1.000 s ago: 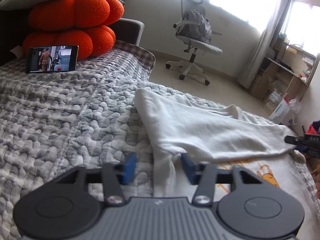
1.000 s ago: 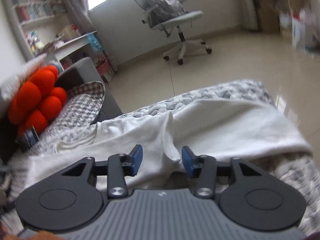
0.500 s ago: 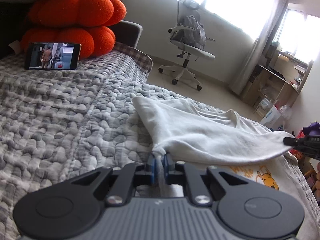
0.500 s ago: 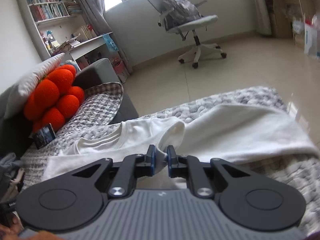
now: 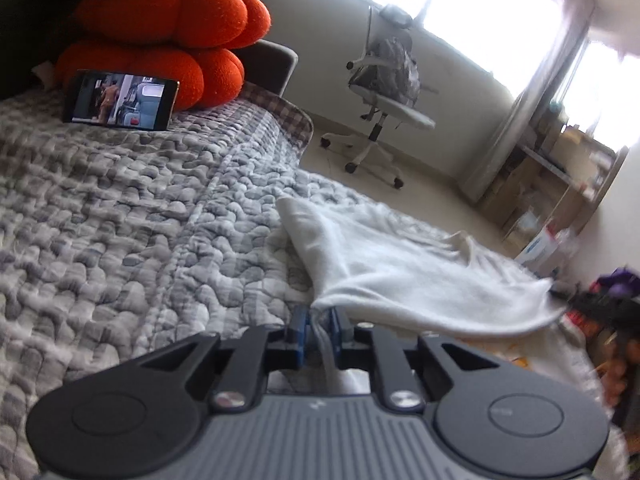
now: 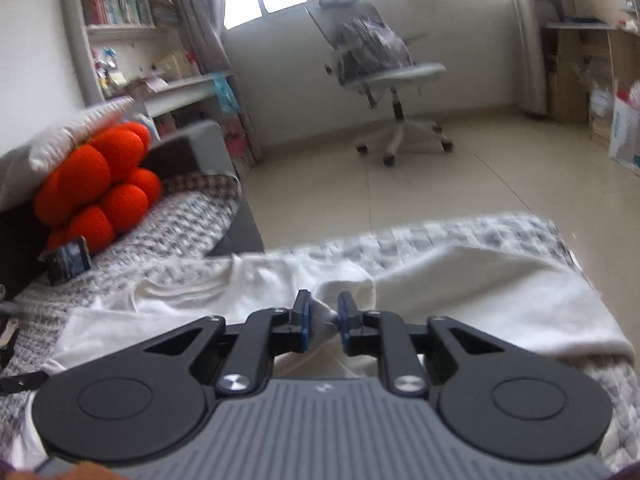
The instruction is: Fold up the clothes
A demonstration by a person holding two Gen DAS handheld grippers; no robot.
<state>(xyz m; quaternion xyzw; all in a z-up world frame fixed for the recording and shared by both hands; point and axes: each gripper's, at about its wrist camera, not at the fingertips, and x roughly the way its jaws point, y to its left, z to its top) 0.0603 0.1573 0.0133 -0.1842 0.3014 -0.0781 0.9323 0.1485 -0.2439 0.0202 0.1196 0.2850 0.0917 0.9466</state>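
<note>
Garment (image 5: 404, 276) is spread on quilt (image 5: 132, 216), lower right of frame. Phone (image 5: 122, 101) is propped against cushions (image 5: 168, 40), upper left. Chair (image 5: 384, 92) is set behind, upper centre.

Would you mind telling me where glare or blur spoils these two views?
Left wrist: the window is blown out white, and the right edge is smeared; the phone and gripper on the white shirt stay sharp. Right wrist: motion blur softens the chair and quilt; the windows glare less.

We see a lit black phone (image 5: 121, 100) propped against plump orange cushions (image 5: 160, 40), and a white swivel chair (image 5: 384, 96) beyond.
</note>
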